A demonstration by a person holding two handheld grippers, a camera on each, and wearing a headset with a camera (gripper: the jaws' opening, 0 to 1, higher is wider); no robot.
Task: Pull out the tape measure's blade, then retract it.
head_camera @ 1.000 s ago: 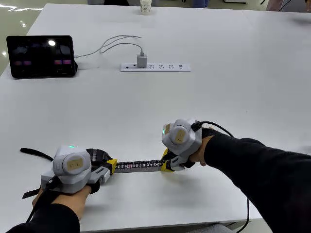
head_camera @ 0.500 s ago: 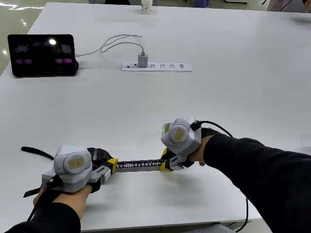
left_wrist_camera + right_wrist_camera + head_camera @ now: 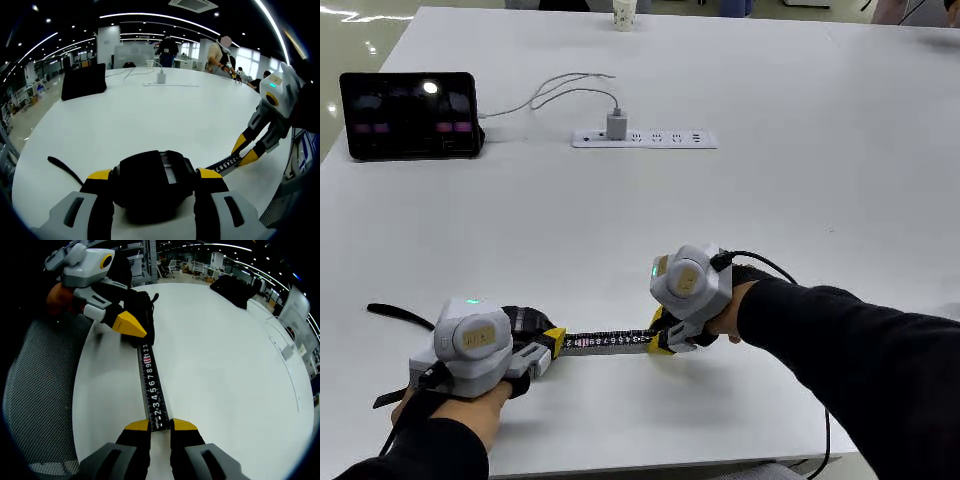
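Tape measure (image 3: 152,185), one; left gripper (image 3: 155,176), right gripper (image 3: 160,426) clamping.

The left claw (image 3: 546,350) sits at the lower left of the head view, held by a bare hand (image 3: 470,405). Its jaws squeeze the tape measure (image 3: 152,185). The right claw (image 3: 657,335) is at the lower middle. Its dark-sleeved arm (image 3: 840,340) comes in from the right. Its jaws pinch the blade (image 3: 151,385) tip.

Even, bright light from long ceiling strip lamps (image 3: 145,14) casts soft, faint shadows on the matte white tabletop (image 3: 770,180). A glare spot sits on the glossy black tablet screen (image 3: 410,112); both gripper views bow strongly at their edges.
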